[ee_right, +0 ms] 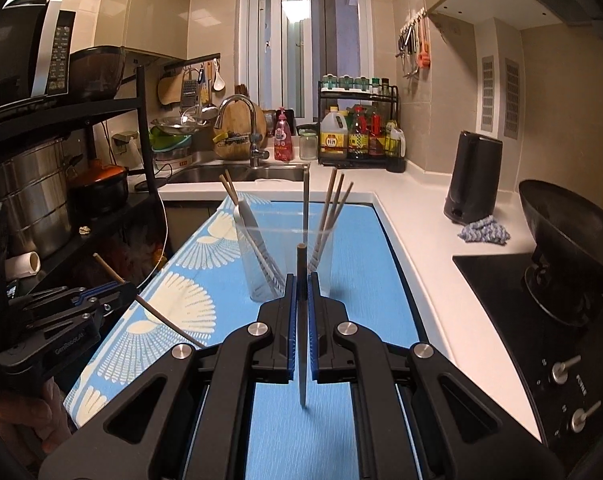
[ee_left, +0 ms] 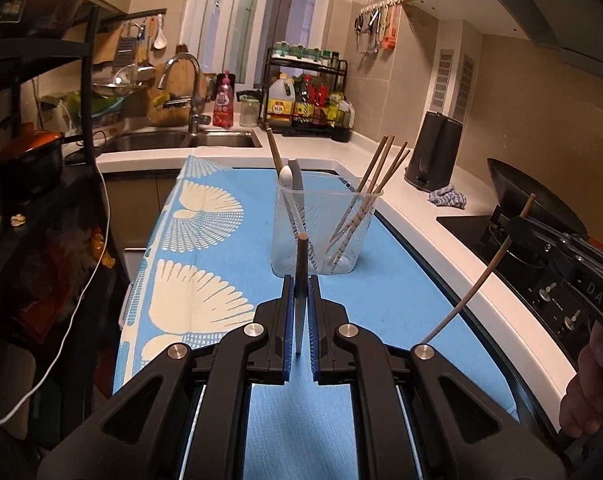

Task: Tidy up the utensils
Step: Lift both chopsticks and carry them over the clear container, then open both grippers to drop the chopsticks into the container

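Observation:
A clear plastic cup (ee_left: pixel 321 232) stands on the blue patterned mat (ee_left: pixel 221 248), holding several chopsticks (ee_left: pixel 375 184) on its right and a white spoon (ee_left: pixel 287 184) on its left. My left gripper (ee_left: pixel 300 284) is shut on one upright chopstick (ee_left: pixel 301 264), just in front of the cup. My right gripper (ee_right: pixel 301 284) is shut on another chopstick (ee_right: pixel 301 272), also close before the cup (ee_right: pixel 285 264). The right gripper shows at the right in the left wrist view (ee_left: pixel 529 236), and the left gripper at the left in the right wrist view (ee_right: pixel 113 292).
A sink (ee_left: pixel 181 140) and tap lie behind the mat. A black kettle (ee_left: pixel 435 152), a blue cloth (ee_left: pixel 447 198), and a hob with a wok (ee_right: pixel 561 232) are on the right. A black shelf with pots (ee_right: pixel 61 184) stands left.

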Demonstrator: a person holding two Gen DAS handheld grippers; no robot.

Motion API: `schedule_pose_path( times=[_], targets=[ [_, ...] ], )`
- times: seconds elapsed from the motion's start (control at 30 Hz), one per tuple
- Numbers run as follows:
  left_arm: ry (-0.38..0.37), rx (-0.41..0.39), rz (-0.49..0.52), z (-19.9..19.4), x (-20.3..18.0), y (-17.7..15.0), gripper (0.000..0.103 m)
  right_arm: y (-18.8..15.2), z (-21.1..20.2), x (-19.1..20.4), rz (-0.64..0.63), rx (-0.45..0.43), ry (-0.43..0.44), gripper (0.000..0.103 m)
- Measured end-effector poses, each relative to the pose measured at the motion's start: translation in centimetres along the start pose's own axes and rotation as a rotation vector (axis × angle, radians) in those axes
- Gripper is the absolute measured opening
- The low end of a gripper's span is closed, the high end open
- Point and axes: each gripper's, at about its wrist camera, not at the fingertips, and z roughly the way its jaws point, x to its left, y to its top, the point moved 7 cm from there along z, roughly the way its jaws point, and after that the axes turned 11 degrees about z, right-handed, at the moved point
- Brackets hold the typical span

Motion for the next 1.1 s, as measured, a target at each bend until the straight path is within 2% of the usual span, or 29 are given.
schedule_pose_path(
  times=[0.3,0.73,0.9,1.1],
  targets=[
    [-0.033,0.050,-0.003,1.2,-0.4,3.0,0.007,2.0,1.4,0.1,0.006,0.002,0.025,0.005],
    [-0.048,0.062,-0.006,1.3,0.0,6.8,0.007,5.5,2.2,0.8,-0.003,-0.010,0.049,0.005],
    [-0.061,0.056,-0.011,1.0,0.9,9.5,0.007,8.2,2.5,1.5,-0.011,-0.007,0.076,0.005],
    [-0.089,0.012,0.008,0.6,1.3,14.6,0.007,13.1,2.8,3.1,-0.021,-0.042,0.122,0.005]
  ],
)
